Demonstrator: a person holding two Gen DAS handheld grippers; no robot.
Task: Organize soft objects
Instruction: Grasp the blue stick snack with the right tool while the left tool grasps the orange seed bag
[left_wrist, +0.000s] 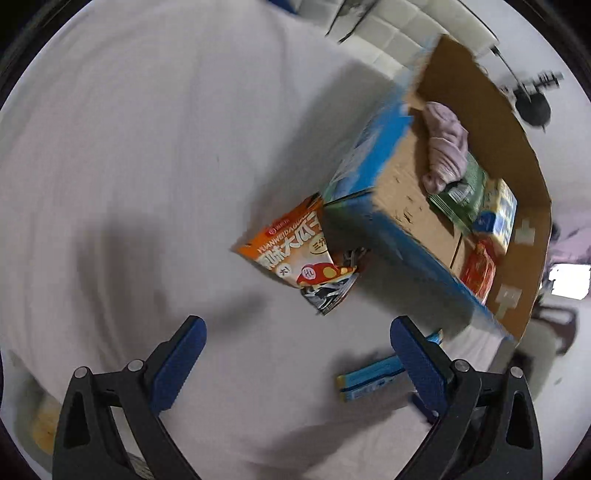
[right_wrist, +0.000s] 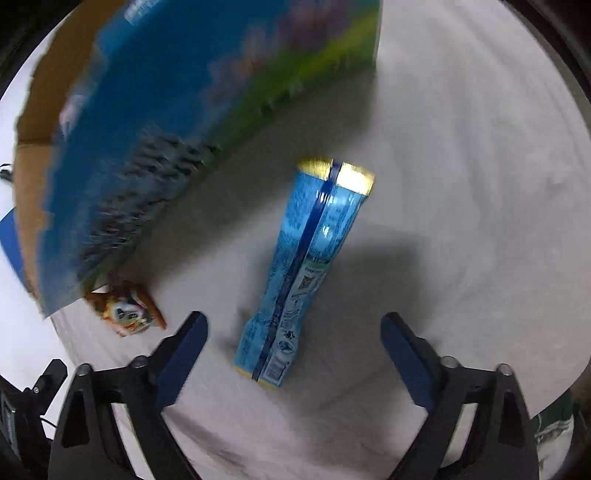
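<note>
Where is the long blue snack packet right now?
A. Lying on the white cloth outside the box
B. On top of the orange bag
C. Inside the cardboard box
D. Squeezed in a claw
A: in the right wrist view the long blue snack packet lies flat on the white cloth beside the cardboard box, in front of the open right claw, which is not touching it.

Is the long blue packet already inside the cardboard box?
No, the long blue packet lies on the white cloth outside the cardboard box.
</note>
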